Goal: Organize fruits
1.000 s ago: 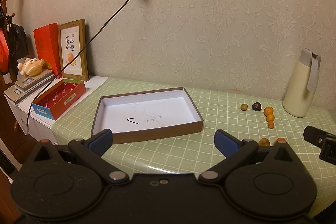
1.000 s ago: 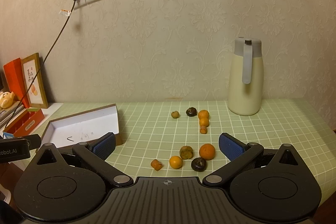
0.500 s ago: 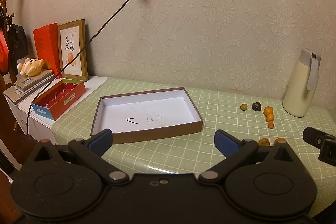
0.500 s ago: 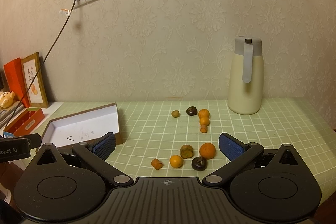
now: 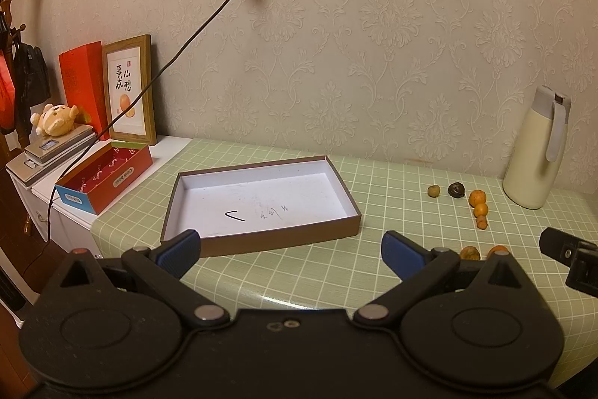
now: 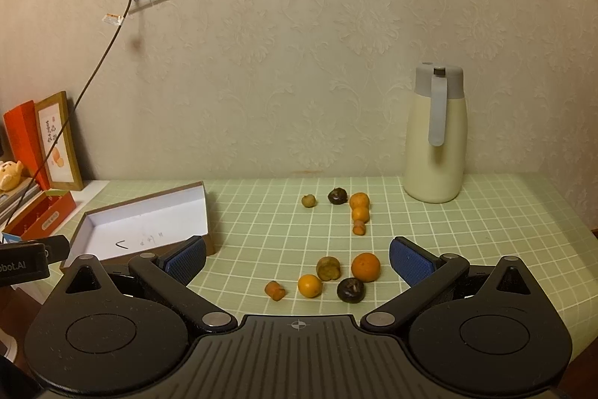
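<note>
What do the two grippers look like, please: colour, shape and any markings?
Both are matte black plastic with two round disc housings and angled link arms on silver pivot pins. The left gripper and the right gripper carry blue textured pads on their fingers. The right one has a ribbed centre plate with a small crosshair mark. No cables or sleeves show.

On the desk (image 6: 486,234) the tray (image 6: 123,230) lies at the left. To its right are two groups of fruits: the far group (image 6: 355,208) and the near group (image 6: 329,277). The jug (image 6: 435,159) stands behind, at the wall.
</note>
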A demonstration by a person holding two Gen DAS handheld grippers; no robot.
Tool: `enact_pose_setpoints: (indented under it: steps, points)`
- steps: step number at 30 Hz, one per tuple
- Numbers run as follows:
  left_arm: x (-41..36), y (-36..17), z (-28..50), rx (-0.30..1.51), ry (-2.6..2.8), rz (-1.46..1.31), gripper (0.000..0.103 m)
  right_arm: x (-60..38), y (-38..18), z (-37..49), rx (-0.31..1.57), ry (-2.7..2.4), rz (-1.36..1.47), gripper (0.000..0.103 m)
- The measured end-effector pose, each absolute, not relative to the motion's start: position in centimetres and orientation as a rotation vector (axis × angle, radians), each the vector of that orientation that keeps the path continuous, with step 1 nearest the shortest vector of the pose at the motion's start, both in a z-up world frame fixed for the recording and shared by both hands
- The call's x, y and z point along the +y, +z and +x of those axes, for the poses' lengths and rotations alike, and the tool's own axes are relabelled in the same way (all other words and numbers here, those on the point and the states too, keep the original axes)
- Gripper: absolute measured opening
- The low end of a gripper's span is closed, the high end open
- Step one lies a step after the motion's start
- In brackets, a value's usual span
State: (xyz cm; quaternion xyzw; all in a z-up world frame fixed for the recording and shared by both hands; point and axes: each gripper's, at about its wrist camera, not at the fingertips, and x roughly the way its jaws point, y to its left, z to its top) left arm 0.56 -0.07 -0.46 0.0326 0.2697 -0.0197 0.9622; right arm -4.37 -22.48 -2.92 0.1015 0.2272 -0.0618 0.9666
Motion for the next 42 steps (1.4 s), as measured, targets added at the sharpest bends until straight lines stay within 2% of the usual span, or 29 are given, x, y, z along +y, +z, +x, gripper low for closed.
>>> enact_pose_setpoints:
  steps: [19,34,40,42]
  points:
    - [-1.4,-1.5,1.7,0.524,-0.086,0.132,0.097,-25.0,-4.2,-4.4,0.452,-0.174,0.248,0.103]
    - [-6.7,-6.6,3.9,0.49,-0.281,0.284,0.097,-29.7,-8.8,-3.3,0.471,-0.216,0.263,0.103]
    - [-8.2,-9.1,5.8,0.527,-0.341,0.287,0.086,-30.9,-10.5,-2.6,0.49,-0.228,0.285,0.103]
    - [-8.9,-10.0,6.5,0.533,-0.353,0.298,0.079,-31.3,-10.9,-2.1,0.497,-0.229,0.291,0.103]
